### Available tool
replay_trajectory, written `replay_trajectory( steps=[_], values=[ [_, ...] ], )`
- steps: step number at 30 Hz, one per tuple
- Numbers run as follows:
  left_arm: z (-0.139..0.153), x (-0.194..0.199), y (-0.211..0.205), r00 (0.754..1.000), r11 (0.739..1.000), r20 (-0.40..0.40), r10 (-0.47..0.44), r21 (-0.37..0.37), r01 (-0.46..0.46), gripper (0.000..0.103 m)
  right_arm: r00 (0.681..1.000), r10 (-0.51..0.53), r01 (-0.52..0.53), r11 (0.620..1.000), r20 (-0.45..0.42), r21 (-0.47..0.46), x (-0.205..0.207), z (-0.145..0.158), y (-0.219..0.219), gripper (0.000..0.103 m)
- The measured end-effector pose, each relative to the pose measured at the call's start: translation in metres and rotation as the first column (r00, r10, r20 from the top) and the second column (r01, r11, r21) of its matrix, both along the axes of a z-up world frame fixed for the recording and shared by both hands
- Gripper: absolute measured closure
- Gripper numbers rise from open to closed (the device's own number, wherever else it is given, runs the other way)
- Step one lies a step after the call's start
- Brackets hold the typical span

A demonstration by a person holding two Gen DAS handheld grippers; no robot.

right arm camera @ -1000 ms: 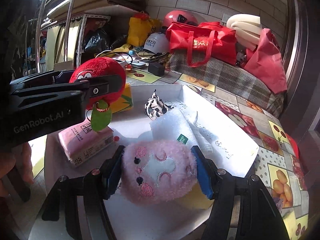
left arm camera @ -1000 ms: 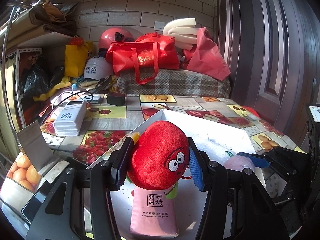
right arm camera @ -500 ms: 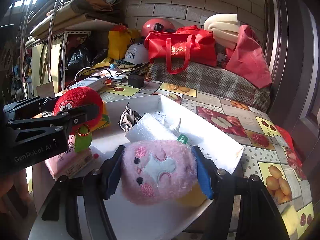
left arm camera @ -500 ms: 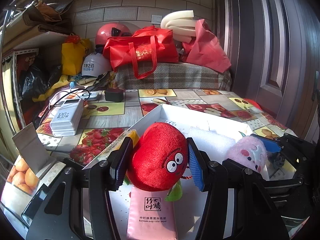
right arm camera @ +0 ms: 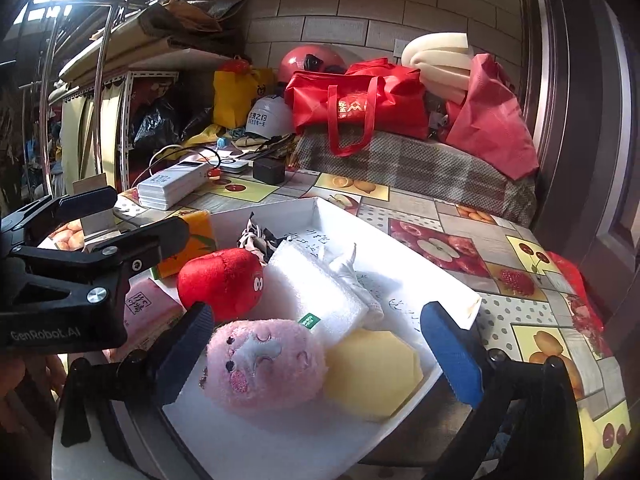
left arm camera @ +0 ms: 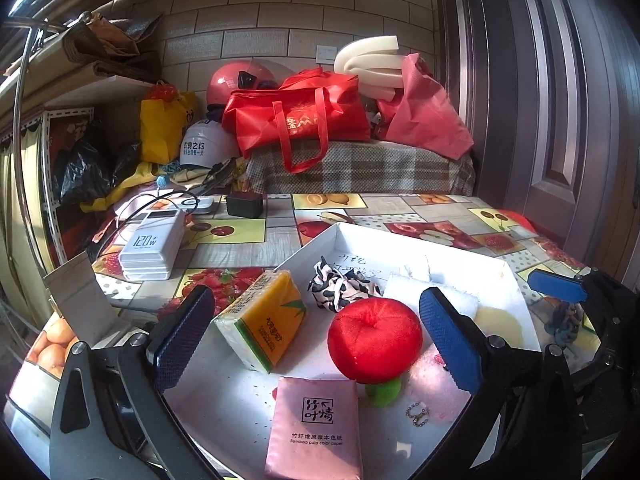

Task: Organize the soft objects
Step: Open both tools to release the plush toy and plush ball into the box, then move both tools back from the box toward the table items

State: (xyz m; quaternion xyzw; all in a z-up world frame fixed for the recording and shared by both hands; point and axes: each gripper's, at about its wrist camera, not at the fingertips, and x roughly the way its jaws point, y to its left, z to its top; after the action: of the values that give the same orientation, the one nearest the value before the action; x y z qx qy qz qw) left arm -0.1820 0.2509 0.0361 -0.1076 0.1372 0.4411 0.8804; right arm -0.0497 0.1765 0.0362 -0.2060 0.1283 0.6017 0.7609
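the jaws of both grippers are opening and stand wide, pressing on nothing. the left gripper (left arm camera: 316, 332) has its pads spread either side of the red plush toy (left arm camera: 375, 339), which lies loose in the white tray (left arm camera: 508, 280) with gaps on both sides, resting partly on a pink tissue pack (left arm camera: 314, 428). a yellow tissue pack (left arm camera: 266, 320) lies just left of it, a black-and-white scrunchie (left arm camera: 340, 286) behind. the right gripper (right arm camera: 316, 354) likewise straddles the pink plush toy (right arm camera: 262, 362), released in the tray's near corner, touching a yellow sponge (right arm camera: 372, 368) and a white foam sheet (right arm camera: 316, 292). the tray sits on the fruit-patterned table (right arm camera: 440, 240).
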Motion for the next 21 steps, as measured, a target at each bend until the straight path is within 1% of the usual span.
replay_trajectory(
  steps=[8,13,16,21],
  values=[
    [0.000,-0.002,0.000,1.000,1.000,0.003,0.012,0.006,-0.012,0.000,1.000,-0.001,0.001,1.000,0.002,0.003,0.000,0.000,-0.001,0.000],
    [0.001,-0.003,-0.002,1.000,1.000,0.007,0.024,0.019,-0.025,0.000,1.000,-0.013,0.012,0.999,0.016,0.040,0.000,0.004,-0.008,0.000],
    [0.002,-0.003,-0.004,1.000,0.999,0.007,0.025,0.030,-0.025,0.000,1.000,-0.011,0.011,0.999,0.013,0.036,-0.001,0.005,-0.011,0.000],
    [0.004,-0.003,-0.009,1.000,0.998,0.009,0.028,0.060,-0.029,0.000,0.998,-0.022,0.018,0.998,0.052,0.068,-0.012,0.006,-0.022,0.000]
  ],
)
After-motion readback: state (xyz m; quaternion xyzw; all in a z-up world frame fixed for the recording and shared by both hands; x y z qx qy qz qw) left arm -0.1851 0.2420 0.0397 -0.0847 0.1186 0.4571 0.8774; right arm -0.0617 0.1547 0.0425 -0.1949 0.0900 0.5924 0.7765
